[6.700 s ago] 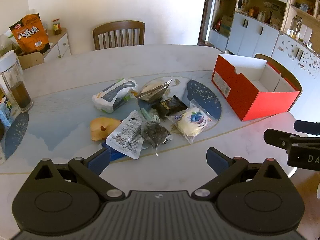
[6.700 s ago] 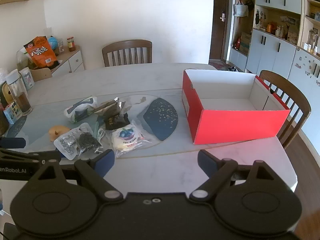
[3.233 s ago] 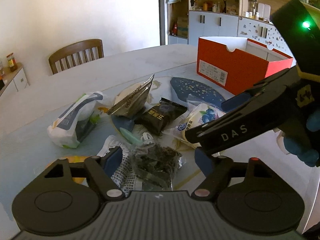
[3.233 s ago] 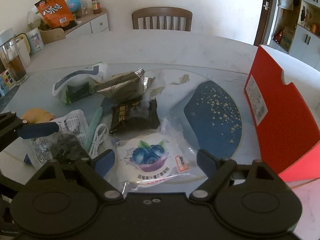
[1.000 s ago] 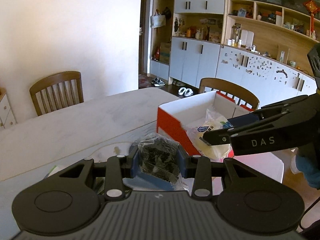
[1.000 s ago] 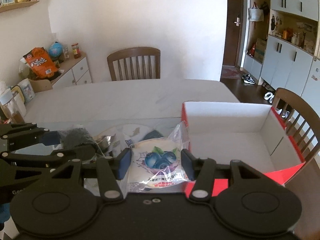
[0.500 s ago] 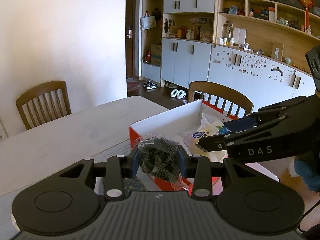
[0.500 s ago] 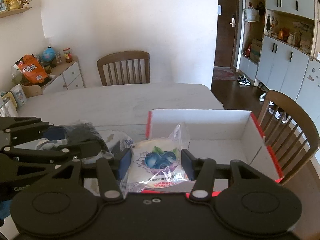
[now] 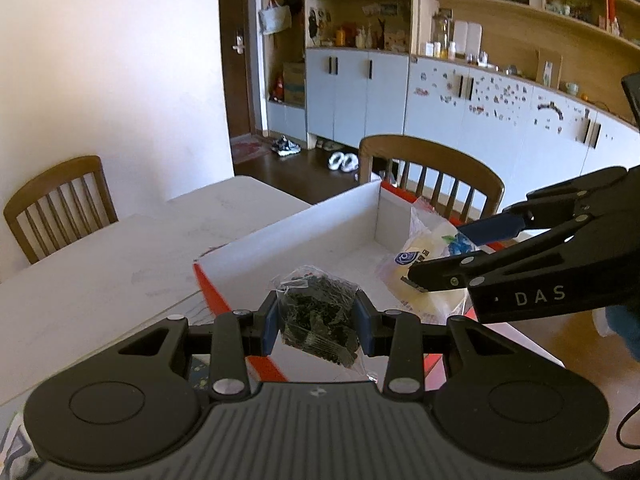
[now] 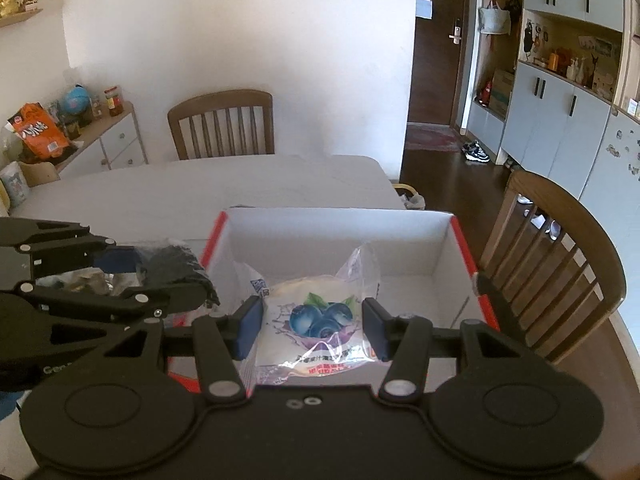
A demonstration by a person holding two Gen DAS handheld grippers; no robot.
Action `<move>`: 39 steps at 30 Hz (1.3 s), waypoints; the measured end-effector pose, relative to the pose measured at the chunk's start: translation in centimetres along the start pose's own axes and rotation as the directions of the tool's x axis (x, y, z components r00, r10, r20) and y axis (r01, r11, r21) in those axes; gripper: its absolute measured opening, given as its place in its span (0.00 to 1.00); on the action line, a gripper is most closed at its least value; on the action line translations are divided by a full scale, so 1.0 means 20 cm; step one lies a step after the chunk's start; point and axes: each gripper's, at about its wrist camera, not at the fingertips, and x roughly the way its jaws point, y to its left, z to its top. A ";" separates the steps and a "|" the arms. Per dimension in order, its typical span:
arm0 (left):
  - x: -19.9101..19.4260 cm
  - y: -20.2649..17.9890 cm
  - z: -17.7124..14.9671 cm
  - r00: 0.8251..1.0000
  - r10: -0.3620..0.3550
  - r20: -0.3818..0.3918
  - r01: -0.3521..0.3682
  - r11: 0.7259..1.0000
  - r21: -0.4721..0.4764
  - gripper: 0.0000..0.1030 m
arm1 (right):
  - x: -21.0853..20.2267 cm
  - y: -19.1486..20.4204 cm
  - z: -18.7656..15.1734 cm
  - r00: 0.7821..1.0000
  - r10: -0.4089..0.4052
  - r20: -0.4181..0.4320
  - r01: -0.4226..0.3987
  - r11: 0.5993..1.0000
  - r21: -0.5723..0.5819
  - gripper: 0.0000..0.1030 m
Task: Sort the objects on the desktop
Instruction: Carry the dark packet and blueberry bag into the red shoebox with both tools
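Note:
My left gripper (image 9: pixel 316 326) is shut on a clear packet of dark dried bits (image 9: pixel 316 316) and holds it over the near left corner of the red shoebox (image 9: pixel 304 224). My right gripper (image 10: pixel 313 334) is shut on a clear bag with a blueberry bun (image 10: pixel 320 320) and holds it inside the open box (image 10: pixel 340 228), above its white floor. In the left wrist view the right gripper (image 9: pixel 460 252) and its bun bag (image 9: pixel 428 256) show at the right. In the right wrist view the left gripper (image 10: pixel 176 276) and its dark packet (image 10: pixel 172 264) show at the left.
The box stands at the right end of the white table (image 10: pixel 200 196). Wooden chairs stand behind the table (image 10: pixel 222 124) and right of the box (image 10: pixel 552 264). A side cabinet with snacks (image 10: pixel 80 132) is far left. Other packets (image 10: pixel 84 280) lie under the left gripper.
Both grippers have moved on toward the box with their packets. The bun bag has gone from the box's near edge to inside it, and the dark packet now hangs over the box corner.

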 end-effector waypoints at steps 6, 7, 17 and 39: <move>0.19 -0.03 0.03 0.998 -0.003 -0.068 0.004 1.000 0.014 0.36 | 0.08 -0.10 0.00 1.000 -0.017 -0.014 0.016 1.000 -0.014 0.52; 0.21 -0.03 0.04 0.997 -0.007 -0.078 0.008 1.000 0.017 0.36 | 0.10 -0.12 0.00 1.000 -0.018 -0.018 0.018 1.000 -0.019 0.52; 0.48 -0.08 0.09 0.983 -0.041 -0.181 0.053 0.997 0.060 0.36 | 0.27 -0.24 -0.06 0.995 -0.031 -0.096 0.025 0.998 -0.055 0.53; 0.91 -0.09 -0.02 0.871 -0.055 -0.488 0.111 0.990 0.087 0.36 | 0.59 -0.32 -0.11 0.960 0.011 -0.278 -0.044 0.992 -0.115 0.53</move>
